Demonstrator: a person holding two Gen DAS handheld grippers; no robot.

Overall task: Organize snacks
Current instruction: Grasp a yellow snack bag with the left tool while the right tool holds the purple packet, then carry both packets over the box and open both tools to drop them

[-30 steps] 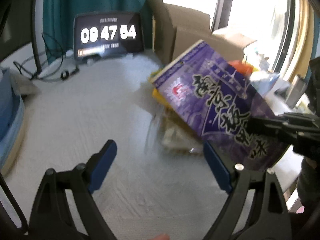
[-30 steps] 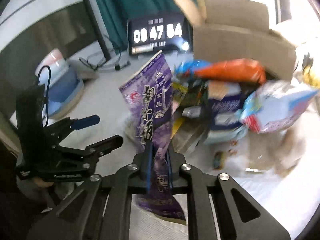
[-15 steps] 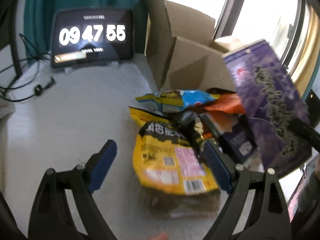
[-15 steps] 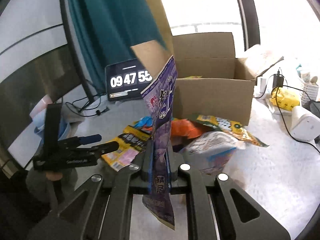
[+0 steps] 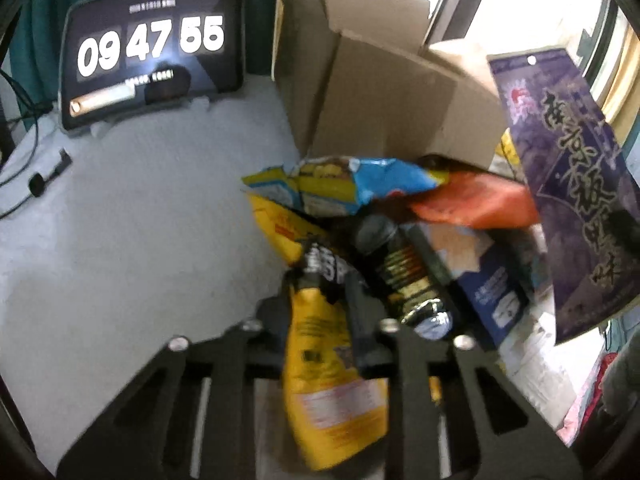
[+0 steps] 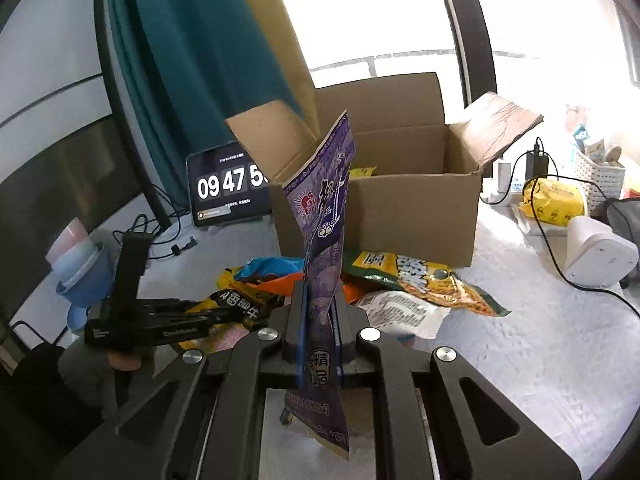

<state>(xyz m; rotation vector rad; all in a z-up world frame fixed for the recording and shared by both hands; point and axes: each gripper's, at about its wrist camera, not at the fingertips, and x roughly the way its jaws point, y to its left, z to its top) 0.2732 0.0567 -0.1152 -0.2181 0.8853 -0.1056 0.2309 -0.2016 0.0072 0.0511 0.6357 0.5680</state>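
Note:
My right gripper is shut on a purple snack bag and holds it upright in front of the open cardboard box; the bag also shows at the right of the left wrist view. My left gripper is shut on a yellow snack bag at the near edge of the snack pile; it also shows in the right wrist view. The pile holds a blue and yellow bag, an orange bag, a dark can and a blue box.
A tablet clock stands at the back left with cables beside it. A yellow-green bag and a white bag lie before the box. A white device, cables and a basket sit at the right. A blue container stands left.
My left gripper moved in and closed on the yellow bag, which lay flat before. My right gripper lifted the purple bag up toward the box.

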